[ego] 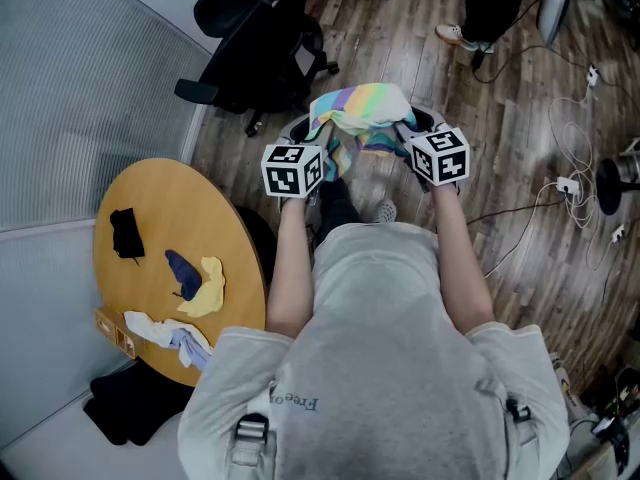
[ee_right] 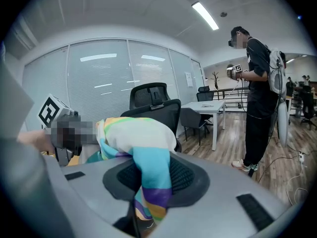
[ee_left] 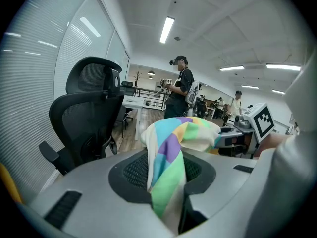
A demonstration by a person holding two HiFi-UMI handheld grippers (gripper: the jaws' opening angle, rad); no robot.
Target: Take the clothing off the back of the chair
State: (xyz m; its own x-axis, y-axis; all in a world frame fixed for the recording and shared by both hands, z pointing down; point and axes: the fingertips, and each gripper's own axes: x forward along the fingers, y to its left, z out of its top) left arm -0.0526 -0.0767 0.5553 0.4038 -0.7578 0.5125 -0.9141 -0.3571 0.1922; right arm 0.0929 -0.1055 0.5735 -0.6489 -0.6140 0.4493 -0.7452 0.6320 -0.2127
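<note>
Your left gripper (ee_left: pixel 168 192) and right gripper (ee_right: pixel 148 192) each clamp, nearly closed, on the pastel-striped garment (ego: pixel 362 108) — lift both evenly, without slackening.

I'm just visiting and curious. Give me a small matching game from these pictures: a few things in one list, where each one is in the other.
Things:
1. pastel garment
2. black office chair
3. yellow cloth

Places:
A. lying on the round table
B. pinched by the left gripper and the right gripper
C. standing on the wood floor

Pairs: 1-B, 2-C, 3-A
</note>
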